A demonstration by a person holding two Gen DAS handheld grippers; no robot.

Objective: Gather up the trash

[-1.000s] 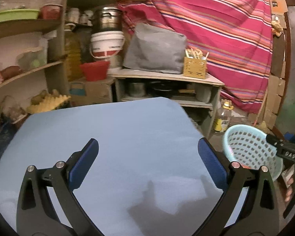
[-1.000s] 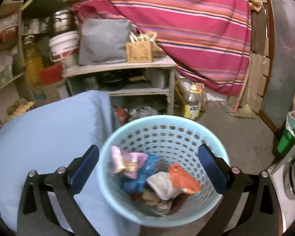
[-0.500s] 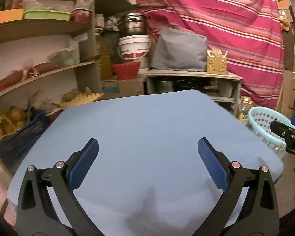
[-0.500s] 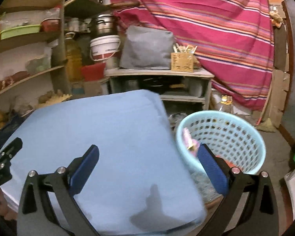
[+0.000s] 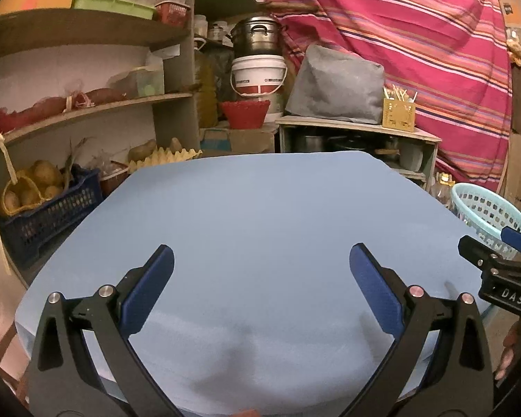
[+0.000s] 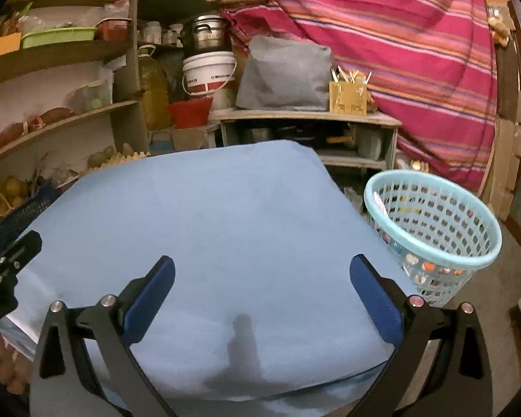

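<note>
The left gripper (image 5: 260, 264) and right gripper (image 6: 260, 271) hung above the blue table (image 6: 225, 215), jaws spread wide, holding nothing. The trash lay in the basket (image 6: 434, 243) beside the table's right edge.

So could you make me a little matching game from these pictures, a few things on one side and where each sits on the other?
Things:
1. light blue basket
2. white bucket
3. yellow box of sticks
4. potatoes

Places:
A. under a metal pot
B. on the floor, right of the blue table
C. in a dark blue crate
D. beside a grey bag

Pairs: 1-B, 2-A, 3-D, 4-C
</note>
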